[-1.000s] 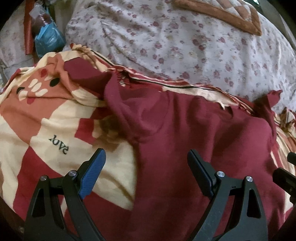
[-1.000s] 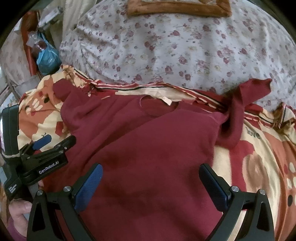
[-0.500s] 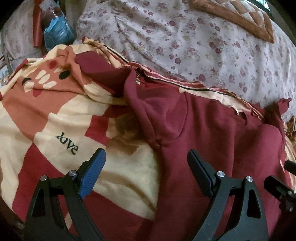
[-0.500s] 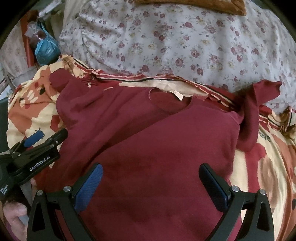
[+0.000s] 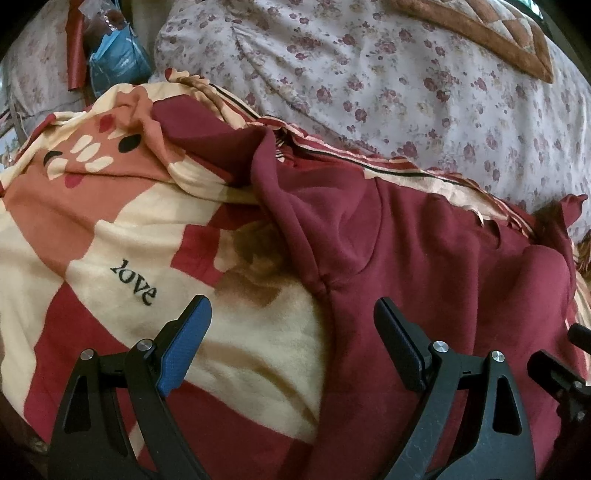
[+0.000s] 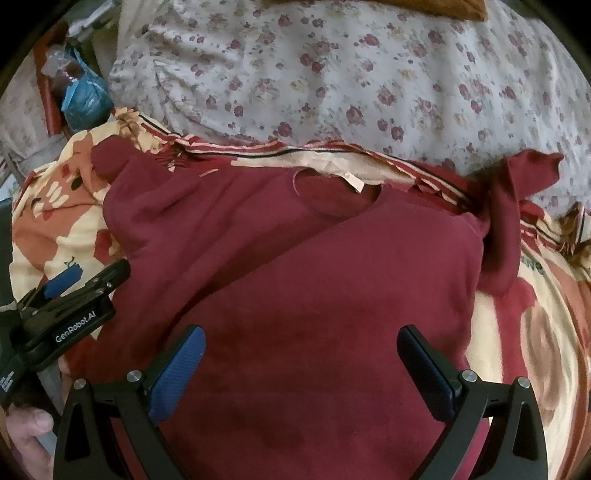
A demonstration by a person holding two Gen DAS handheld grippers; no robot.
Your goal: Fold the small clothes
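Observation:
A dark red long-sleeved top (image 6: 325, 280) lies spread on a patterned blanket (image 5: 110, 229), neck hole at the far side, one sleeve (image 6: 506, 221) bunched at the right, the other sleeve (image 5: 295, 206) crumpled at the left. In the left wrist view the top (image 5: 443, 266) fills the right half. My left gripper (image 5: 291, 332) is open and empty, over the top's left edge by the armpit seam. My right gripper (image 6: 301, 354) is open and empty above the top's body. The left gripper also shows in the right wrist view (image 6: 74, 291).
A floral-print duvet (image 6: 332, 74) rises behind the blanket. A blue plastic bag (image 5: 118, 62) sits at the far left corner. A brown quilted cushion (image 5: 480, 26) lies at the back right. The blanket carries the word "love" (image 5: 135, 282).
Both grippers have drawn back and to the left, so the top sits farther right and higher in the views. Both stay open; the cloth has not moved.

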